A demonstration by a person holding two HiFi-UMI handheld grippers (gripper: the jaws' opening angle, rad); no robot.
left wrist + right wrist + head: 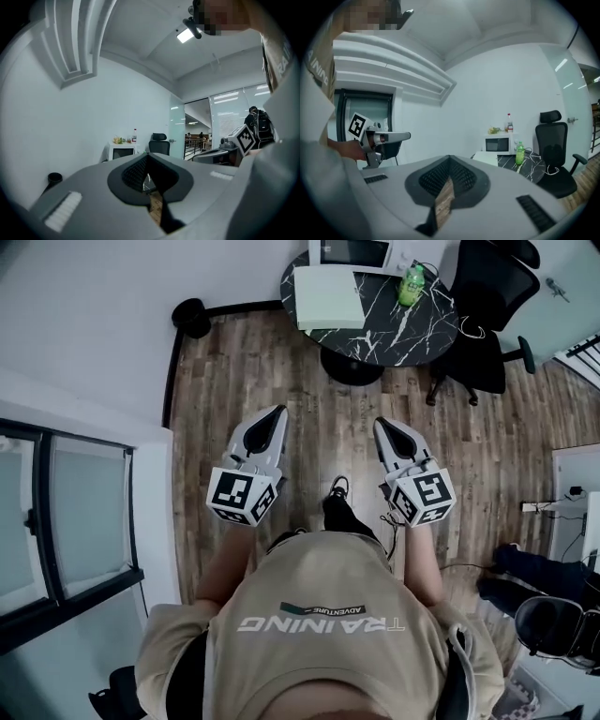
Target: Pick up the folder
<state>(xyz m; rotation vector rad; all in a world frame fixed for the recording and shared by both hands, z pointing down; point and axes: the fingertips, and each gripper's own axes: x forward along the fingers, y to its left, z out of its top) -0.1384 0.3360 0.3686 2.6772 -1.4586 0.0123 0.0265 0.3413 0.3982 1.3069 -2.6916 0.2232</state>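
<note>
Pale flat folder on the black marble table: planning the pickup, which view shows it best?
Head view: the pale flat folder lies whole, seen from above. Right gripper view shows a distant sliver; left gripper view none.

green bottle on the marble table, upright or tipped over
Upright. The green bottle stands cap up on the marble table beside the microwave in the right gripper view.

Folder [328, 298] lies on table [412, 332], left of bottle [411, 284].

Wood-plank floor [281, 381], glossy black marble-look tabletop [412, 329] w/ white veins, matt pale folder [328, 298]
</note>
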